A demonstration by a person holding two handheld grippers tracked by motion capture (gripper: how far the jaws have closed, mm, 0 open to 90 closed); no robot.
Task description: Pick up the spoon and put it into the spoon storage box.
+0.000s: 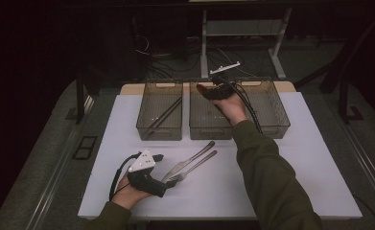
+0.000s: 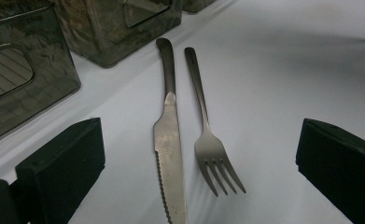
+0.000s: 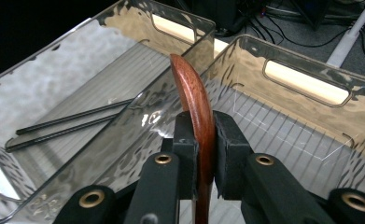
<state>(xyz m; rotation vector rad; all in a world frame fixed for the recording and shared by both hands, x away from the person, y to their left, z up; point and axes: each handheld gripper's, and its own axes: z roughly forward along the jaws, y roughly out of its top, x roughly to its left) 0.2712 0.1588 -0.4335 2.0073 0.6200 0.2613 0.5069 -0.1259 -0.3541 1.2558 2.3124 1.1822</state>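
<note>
R gripper (image 3: 201, 154) on wooden spoon (image 3: 194, 98)

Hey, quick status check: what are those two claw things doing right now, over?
Right gripper shut on wooden spoon, over the middle bin. Left gripper open, straddling knife and fork on the table. Nothing in the way.

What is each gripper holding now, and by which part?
The right gripper is shut on a reddish wooden utensil, clamped partway along it. The left gripper holds nothing: its jaws stand open around the knife and fork.
</note>
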